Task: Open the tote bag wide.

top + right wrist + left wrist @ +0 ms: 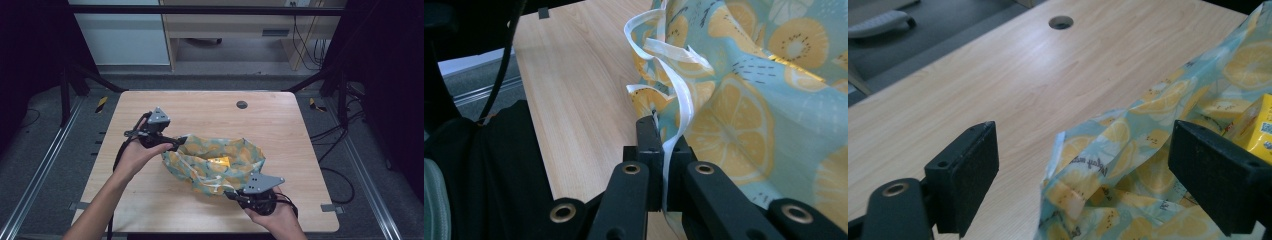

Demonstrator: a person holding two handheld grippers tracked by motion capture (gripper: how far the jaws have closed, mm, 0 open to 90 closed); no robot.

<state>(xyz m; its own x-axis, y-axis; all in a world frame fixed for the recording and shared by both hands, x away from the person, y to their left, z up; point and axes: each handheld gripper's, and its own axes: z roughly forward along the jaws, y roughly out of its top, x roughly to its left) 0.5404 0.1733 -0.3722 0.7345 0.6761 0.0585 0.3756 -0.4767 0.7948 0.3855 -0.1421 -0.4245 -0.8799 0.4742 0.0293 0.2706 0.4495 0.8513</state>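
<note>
Lemon-print bag (215,162) at the tabletop's centre, toward its near edge: right gripper (659,150) clamps the white drawstring (679,100) to anchor it, while left gripper (1083,180), jaws spread, straddles the rim, apparently to widen the mouth.

The yellow box (220,162) sits down inside the bag (235,155), and the bag's folds hide most of it. In the left gripper view the box (1255,125) is cut off by the picture's edge, and a black jaw covers its lower part. The print on it is too blurry to read. The small writing on the bag (1090,163) is too tiny to read. In the right gripper view the white strap (676,107) goes between the pressed-together jaws, so that bit is hidden.
</note>
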